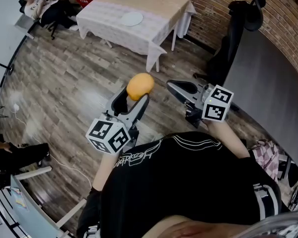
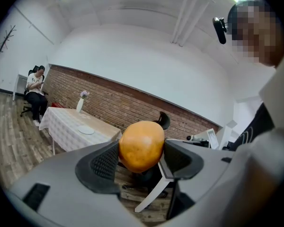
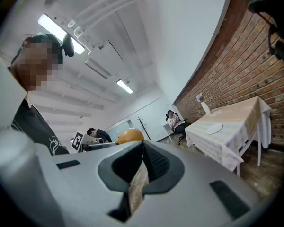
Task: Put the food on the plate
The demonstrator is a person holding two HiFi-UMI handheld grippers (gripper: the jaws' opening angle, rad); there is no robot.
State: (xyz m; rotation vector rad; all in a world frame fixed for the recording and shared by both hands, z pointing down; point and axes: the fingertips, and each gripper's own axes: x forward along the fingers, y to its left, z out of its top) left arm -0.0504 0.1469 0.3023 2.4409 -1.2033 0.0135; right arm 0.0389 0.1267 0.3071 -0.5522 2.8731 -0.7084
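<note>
L gripper (image 1: 133,96) jaws clamp orange fruit (image 1: 140,86); plate (image 1: 132,18) on table (image 1: 165,5).

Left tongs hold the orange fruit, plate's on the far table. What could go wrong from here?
1. The fruit is round and pinched only at its sides by the left tongs, high above the floor; a jolt while walking may drop it.
2. The plate on the table looks flat; the fruit may roll off on release.
</note>
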